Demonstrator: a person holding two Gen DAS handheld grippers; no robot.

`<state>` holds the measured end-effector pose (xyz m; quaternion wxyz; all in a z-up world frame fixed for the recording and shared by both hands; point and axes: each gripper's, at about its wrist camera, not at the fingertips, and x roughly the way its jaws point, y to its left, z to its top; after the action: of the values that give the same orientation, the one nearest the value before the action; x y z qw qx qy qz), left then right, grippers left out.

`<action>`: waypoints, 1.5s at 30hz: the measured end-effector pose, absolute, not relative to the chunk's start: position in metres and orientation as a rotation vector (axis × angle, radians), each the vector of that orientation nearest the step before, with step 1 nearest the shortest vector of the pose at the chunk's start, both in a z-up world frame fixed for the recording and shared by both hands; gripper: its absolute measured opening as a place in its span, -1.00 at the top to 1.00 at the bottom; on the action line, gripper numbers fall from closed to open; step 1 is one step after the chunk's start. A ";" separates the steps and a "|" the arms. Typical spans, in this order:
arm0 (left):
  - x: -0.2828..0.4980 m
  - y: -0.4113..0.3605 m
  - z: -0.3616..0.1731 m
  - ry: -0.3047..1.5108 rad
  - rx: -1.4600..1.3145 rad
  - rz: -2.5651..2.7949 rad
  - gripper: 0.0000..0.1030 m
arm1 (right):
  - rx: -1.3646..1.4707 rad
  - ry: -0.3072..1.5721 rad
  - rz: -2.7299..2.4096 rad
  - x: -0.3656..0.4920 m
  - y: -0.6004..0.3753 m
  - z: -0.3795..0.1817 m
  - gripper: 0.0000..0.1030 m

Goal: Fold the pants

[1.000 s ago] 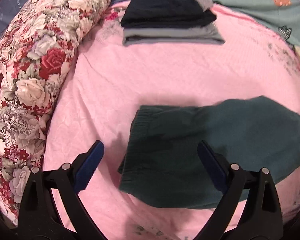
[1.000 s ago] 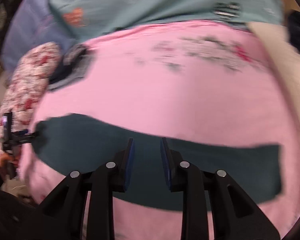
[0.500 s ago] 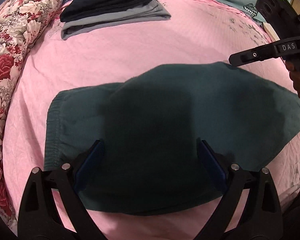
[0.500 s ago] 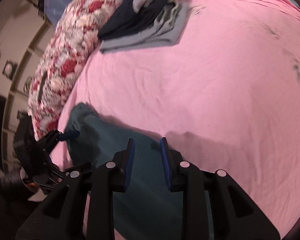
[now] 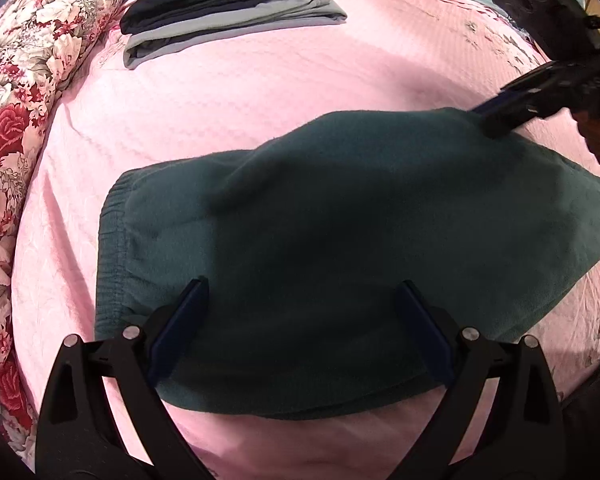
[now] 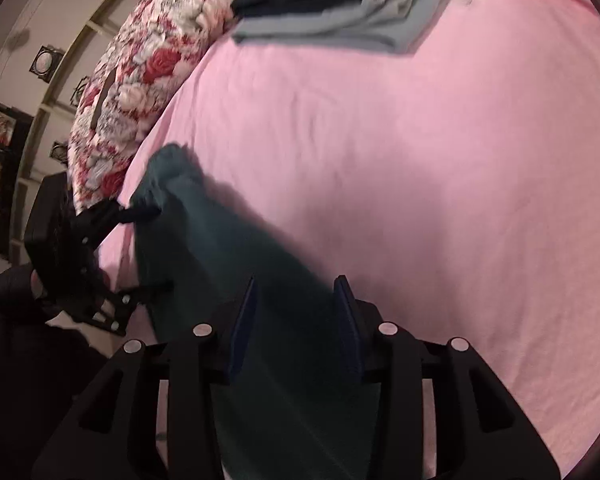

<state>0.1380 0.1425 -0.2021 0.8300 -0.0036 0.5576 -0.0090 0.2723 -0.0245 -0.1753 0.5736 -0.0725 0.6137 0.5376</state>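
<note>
floral pillow (image 5: 28, 92) along the frame's left; folded clothes (image 5: 228, 4) at top. dark green pants (image 5: 340, 248) lie mid-frame on the pink bed (image 5: 260, 88). left gripper (image 5: 302, 300) spread wide over them, holding nothing. right gripper (image 6: 296, 300) is opening, pants between its jaws.

The dark teal fleece pants (image 5: 340, 248) lay on a pale pink textured bedspread (image 5: 260, 80). Along the bed's left edge ran a long bolster pillow (image 5: 24, 80) patterned with red and cream roses. At the far edge sat a stack of folded clothes (image 5: 228, 4), navy over grey. Both grippers were black with dark blue pads (image 5: 180, 328).
</note>
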 end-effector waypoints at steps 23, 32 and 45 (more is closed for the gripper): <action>0.145 0.145 -0.206 1.204 -0.004 0.001 -0.95 | -0.150 1.597 1.536 0.247 -0.041 -0.158 0.08; 0.145 0.145 -0.207 1.203 -0.004 0.004 -0.96 | -0.109 1.640 1.463 0.253 -0.047 -0.176 0.02; 0.146 0.148 -0.208 1.201 -0.006 0.008 -0.96 | 0.233 1.718 1.396 0.255 -0.015 -0.209 -0.20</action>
<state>0.1457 0.1479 -0.2082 0.8252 -0.0026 0.5649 0.0037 0.2547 -0.0147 -0.2092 0.4419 0.0940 0.6925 0.5625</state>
